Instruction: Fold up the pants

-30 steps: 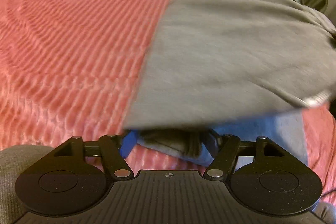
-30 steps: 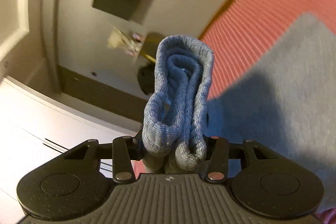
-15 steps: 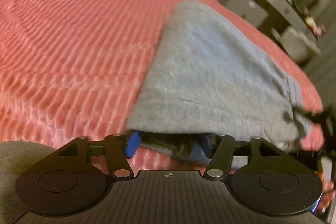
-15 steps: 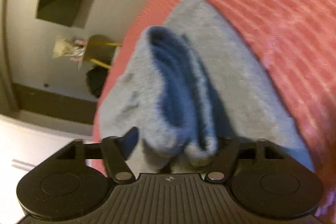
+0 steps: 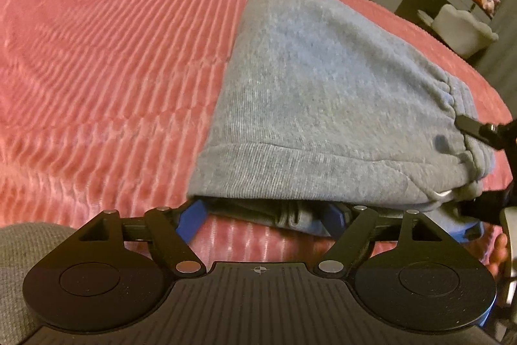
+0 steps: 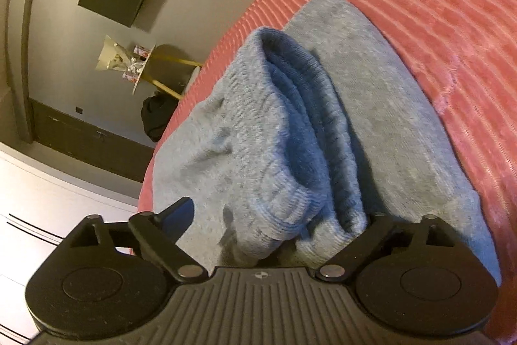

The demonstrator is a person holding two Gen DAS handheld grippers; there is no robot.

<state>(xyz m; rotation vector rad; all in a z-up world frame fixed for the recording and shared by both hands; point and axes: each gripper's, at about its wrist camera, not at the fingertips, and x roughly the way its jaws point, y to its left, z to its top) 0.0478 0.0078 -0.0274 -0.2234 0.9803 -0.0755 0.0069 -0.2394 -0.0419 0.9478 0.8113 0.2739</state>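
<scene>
Grey pants (image 5: 323,105) lie folded over on the pink bedspread (image 5: 106,70). Risk: with both grippers' fingers spread wide, the bulky top layer may spring back or slide off square if withdrawal drags the cloth. Left gripper (image 5: 265,215) sits low at the hem edge; right gripper (image 6: 274,228) is tilted, straddling the ribbed waistband (image 6: 290,131), not pinching.
</scene>
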